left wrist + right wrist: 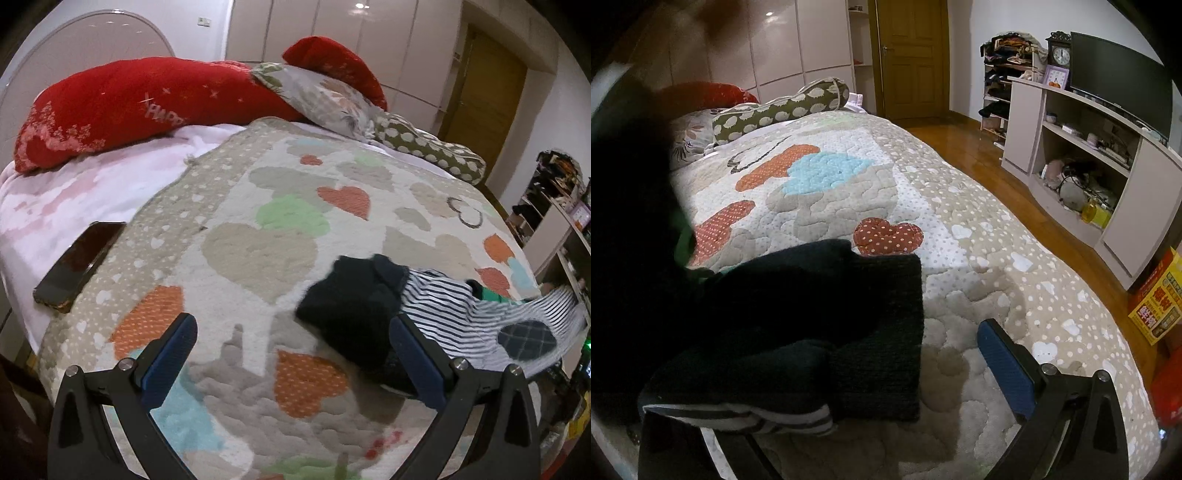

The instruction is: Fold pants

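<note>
The pants are dark, almost black, and soft and thick like a knit. They lie in a loose, bunched heap on the heart quilt that covers the bed, near the quilt's right edge as the left camera sees it. One end has a ribbed band, and a bit of grey and white striped trim shows at the bottom of the heap in the right camera. Just beside the pants lies a striped shirt with a dark heart patch; the two touch.

The left gripper has its two blue fingers spread wide apart and holds nothing. Its right finger sits right at the edge of the pants. The right gripper looks spread wide too. One blue finger is out on the bare quilt. The other finger is hidden under the pants, so I cannot tell if it grips them.

A phone lies near the quilt's left edge. Red pillows lie at the head of the bed.
</note>
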The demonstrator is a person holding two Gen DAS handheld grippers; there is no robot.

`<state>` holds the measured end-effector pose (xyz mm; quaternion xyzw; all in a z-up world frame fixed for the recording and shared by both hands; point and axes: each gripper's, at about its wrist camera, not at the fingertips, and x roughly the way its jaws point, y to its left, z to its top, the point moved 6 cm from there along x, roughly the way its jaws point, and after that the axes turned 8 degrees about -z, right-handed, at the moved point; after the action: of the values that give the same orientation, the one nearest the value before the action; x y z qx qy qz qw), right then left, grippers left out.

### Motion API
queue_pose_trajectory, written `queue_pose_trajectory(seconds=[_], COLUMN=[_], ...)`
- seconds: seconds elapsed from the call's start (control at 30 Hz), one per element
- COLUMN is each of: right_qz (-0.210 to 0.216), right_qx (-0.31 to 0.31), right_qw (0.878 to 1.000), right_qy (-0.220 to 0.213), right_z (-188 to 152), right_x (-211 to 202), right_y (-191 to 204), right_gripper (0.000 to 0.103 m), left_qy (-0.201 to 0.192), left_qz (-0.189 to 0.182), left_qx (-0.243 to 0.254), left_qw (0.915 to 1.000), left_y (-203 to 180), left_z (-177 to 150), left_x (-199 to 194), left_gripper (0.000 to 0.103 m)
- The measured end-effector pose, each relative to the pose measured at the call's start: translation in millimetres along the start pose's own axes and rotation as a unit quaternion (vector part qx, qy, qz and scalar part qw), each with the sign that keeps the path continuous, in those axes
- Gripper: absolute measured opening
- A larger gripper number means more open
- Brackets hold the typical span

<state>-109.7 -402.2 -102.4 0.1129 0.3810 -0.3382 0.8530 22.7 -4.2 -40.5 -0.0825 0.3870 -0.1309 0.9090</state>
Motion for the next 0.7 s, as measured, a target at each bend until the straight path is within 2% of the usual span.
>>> queue_pose_trajectory(seconds=[0.23, 0.4, 0.53, 0.7], right_qz=[-0.001, -0.002, -0.005, -0.006], right_qx=[-0.001, -0.002, -0.002, -0.003], right_qw=[1.000, 1.000, 1.000, 1.000], right_qy=[0.000, 0.000, -0.001, 0.003], right_z=[1, 1, -1, 0], right_x=[0, 0, 1, 2], right_y=[3, 2, 2, 4], right_gripper=[0.103, 0.103, 0.103, 0.103], left_qy=[-0.010, 0.014, 0.022, 0.027], left_qz=[-0.013, -0.043, -0.040, -0.029], left_qx=[0.038, 0.071, 0.100, 0.110], left_qw=[0.9991, 0.9965, 0.9939, 0.9932], left_y=[-46, -91, -119, -131], left_z=[-9, -22, -36, -45], left_x=[-3, 0, -8, -17], left_gripper=[0.103, 0.103, 0.103, 0.103])
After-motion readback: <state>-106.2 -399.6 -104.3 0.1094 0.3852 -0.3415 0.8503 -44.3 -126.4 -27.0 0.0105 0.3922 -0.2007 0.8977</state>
